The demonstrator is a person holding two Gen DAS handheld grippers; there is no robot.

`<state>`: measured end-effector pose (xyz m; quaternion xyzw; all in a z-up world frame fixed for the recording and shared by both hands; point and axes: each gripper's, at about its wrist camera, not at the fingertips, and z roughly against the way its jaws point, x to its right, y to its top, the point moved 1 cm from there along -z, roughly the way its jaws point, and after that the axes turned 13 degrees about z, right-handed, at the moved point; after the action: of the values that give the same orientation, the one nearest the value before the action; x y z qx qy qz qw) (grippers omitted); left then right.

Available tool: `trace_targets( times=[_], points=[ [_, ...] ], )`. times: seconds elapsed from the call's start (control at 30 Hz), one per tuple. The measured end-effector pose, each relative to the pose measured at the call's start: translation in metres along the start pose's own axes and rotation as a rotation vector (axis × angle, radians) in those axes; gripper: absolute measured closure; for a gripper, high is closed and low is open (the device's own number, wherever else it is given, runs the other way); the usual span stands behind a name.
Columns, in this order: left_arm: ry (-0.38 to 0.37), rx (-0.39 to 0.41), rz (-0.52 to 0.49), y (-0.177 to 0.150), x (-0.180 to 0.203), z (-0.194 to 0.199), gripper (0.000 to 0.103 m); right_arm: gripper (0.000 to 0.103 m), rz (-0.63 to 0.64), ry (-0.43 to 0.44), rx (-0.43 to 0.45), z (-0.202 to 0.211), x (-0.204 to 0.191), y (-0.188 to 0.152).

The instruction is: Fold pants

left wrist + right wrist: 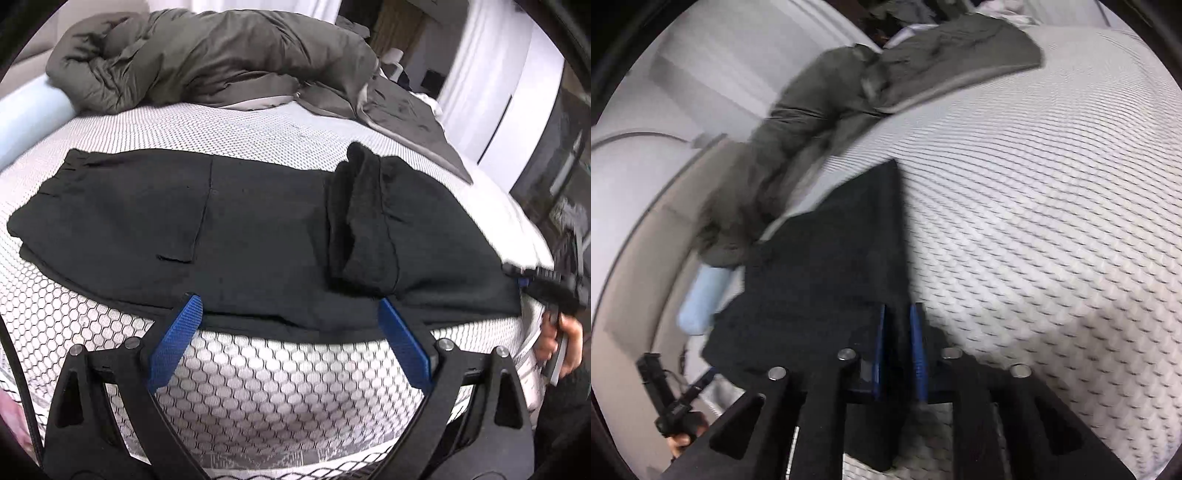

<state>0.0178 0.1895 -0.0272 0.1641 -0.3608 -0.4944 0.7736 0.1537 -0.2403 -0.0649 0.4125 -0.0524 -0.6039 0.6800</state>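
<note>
Black pants (pixel 240 229) lie flat across the white honeycomb-patterned mattress (pixel 258 376), with the leg end folded back into a bunched roll (pixel 362 221) on the right. My left gripper (pixel 290 306) is open and empty, its blue pads just at the pants' near edge. In the right wrist view my right gripper (pixel 899 314) is shut on the black pants fabric (pixel 827 266), which runs between its blue pads (pixel 918 343). The right gripper also shows at the far right edge of the left wrist view (pixel 546 280).
A crumpled grey-olive duvet (pixel 207 55) is piled at the back of the mattress. A light blue bolster (pixel 26 110) lies at the left edge. White curtains (pixel 480 74) and dark furniture stand to the right.
</note>
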Motion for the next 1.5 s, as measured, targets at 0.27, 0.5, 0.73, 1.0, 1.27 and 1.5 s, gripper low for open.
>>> trace_targets(
  times=[0.27, 0.5, 0.73, 1.0, 1.27, 1.5],
  points=[
    [-0.110, -0.181, -0.026, 0.025, 0.048, -0.071, 0.038, 0.048, 0.099, 0.005, 0.030, 0.028, -0.031, -0.017],
    [-0.197, -0.216, -0.019, 0.025, 0.053, -0.068, 0.089, 0.045, 0.126, -0.005, 0.020, 0.038, -0.040, -0.030],
    [-0.097, -0.246, -0.055, 0.025, 0.037, -0.058, 0.089, 0.042, 0.119, 0.003, 0.018, 0.041, -0.036, -0.038],
    [-0.075, -0.138, -0.029, 0.032, 0.037, -0.033, 0.050, 0.042, 0.039, 0.083, -0.042, 0.034, -0.026, -0.049],
    [-0.166, -0.113, -0.073, 0.020, 0.083, -0.023, 0.024, 0.093, -0.079, 0.065, 0.016, 0.030, -0.013, -0.059],
    [-0.116, -0.137, -0.217, -0.006, 0.117, -0.051, 0.024, 0.097, -0.032, 0.065, 0.006, 0.049, -0.014, -0.090]
  ],
)
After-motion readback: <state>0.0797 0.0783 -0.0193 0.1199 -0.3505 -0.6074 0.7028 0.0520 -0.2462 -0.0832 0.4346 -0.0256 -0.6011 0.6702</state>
